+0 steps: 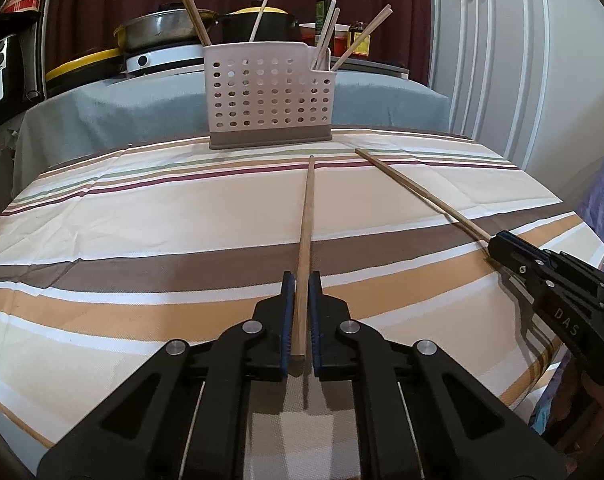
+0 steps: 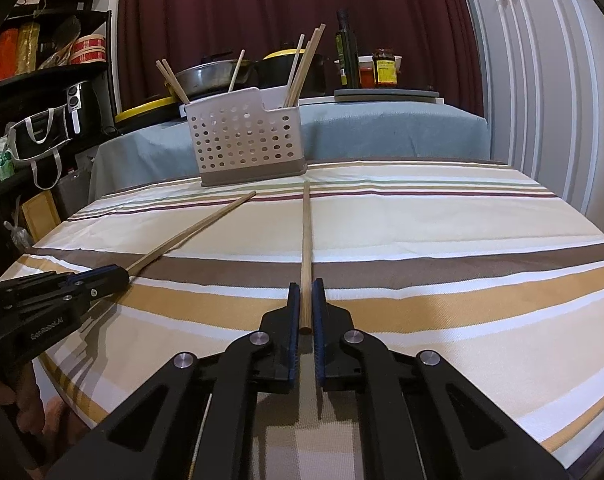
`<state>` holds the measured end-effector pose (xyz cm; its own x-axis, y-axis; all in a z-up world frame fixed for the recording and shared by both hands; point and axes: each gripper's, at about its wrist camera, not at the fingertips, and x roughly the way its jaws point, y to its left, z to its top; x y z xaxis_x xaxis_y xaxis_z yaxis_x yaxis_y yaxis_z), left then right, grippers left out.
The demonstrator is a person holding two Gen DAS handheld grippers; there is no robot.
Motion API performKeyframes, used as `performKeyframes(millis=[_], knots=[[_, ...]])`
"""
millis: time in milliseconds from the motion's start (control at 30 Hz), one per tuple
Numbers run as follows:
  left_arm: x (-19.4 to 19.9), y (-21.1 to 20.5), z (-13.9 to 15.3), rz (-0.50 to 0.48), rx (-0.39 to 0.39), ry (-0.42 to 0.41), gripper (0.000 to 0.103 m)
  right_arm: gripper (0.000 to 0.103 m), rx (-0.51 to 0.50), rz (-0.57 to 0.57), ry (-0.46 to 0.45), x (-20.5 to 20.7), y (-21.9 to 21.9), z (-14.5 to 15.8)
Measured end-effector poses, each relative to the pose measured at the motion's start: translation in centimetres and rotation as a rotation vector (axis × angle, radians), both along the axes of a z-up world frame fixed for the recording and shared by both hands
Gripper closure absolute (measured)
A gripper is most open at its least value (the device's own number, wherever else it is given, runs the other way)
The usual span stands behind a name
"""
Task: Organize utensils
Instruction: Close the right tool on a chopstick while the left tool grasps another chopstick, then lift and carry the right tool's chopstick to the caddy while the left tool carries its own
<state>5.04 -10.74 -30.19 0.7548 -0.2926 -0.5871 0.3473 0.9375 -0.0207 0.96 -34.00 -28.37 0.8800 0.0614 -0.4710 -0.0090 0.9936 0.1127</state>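
Low in the left wrist frame, the left gripper (image 1: 298,280) pinches a chopstick (image 1: 306,216) near its end; the right gripper (image 2: 306,286) likewise clamps a second chopstick (image 2: 306,240). Both point toward the perforated holder (image 1: 268,96) at upper centre on the striped worktop (image 1: 142,216). Held so near their ends, they may pivot or slip and miss the holder's compartments. "DAS" and "GenRobot.AI" mark the gripper bodies.

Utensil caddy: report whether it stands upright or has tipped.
Upright. The utensil caddy sits flat on its brown base on the striped tablecloth, with chopsticks sticking up from its compartments.
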Motion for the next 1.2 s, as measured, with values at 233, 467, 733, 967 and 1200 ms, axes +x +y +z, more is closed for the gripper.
performKeyframes(millis=[233, 467, 733, 967, 1200], knots=[[-0.2, 0.5, 0.9, 0.015, 0.014, -0.043, 0.096, 0.096, -0.026, -0.003, -0.035, -0.5, 0.4, 1.6], [-0.3, 1.6, 3.1, 0.037, -0.006, -0.074, 0.096, 0.096, -0.039, -0.006, -0.075, -0.7, 0.5, 4.0], [-0.3, 3.1, 8.3, 0.069, -0.016, -0.148, 0.096, 0.096, -0.049, -0.016, -0.150, -0.9, 0.3, 8.4], [0.4, 4.7, 12.4, 0.097, -0.006, -0.191, 0.096, 0.096, -0.070, -0.022, -0.193, -0.4, 0.3, 11.6], [2.2, 5.3, 14.7, 0.144, 0.030, -0.193, 0.096, 0.096, -0.107, -0.015, -0.176, 1.7, 0.9, 13.3]])
